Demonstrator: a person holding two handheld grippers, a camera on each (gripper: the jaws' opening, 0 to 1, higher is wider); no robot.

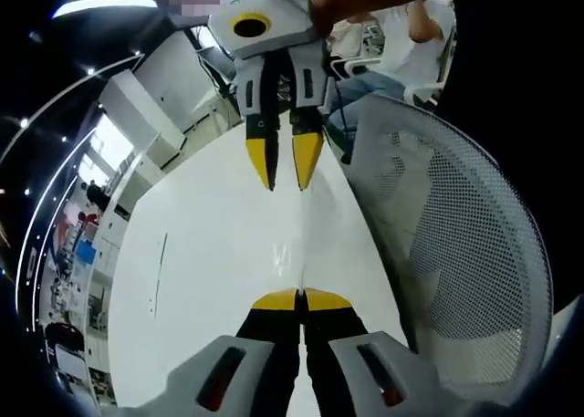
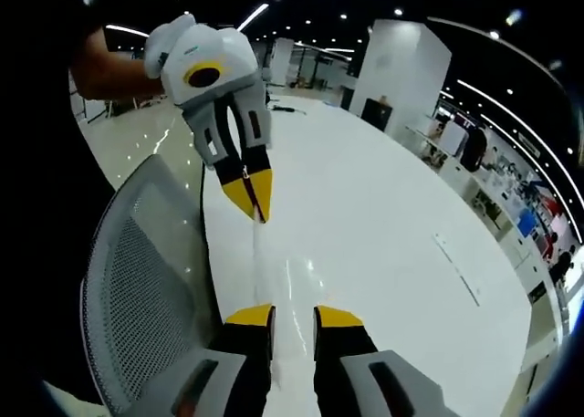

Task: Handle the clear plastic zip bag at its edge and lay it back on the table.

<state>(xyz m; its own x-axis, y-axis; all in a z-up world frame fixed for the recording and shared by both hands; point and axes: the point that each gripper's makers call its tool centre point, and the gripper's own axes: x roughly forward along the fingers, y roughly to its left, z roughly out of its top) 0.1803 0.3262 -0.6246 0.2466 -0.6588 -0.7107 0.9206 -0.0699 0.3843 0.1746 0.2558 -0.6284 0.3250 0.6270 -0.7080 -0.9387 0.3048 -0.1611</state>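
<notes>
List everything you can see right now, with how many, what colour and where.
Table: one, white, glossy, under both grippers.
Zip bag: one, clear, seen edge-on as a thin strip between the two grippers, hard to make out.
Mesh chair: one, grey, beside the table edge.
Thin mark: one, dark, on the tabletop; too small to identify.
Seated person: one, white top, beyond the table.
Left hand-held gripper: one, yellow tips, jaws shut on the bag's edge.
Right hand-held gripper: one, yellow tips, jaws apart, facing the left one.
Forearm: behind the left hand-held gripper.
</notes>
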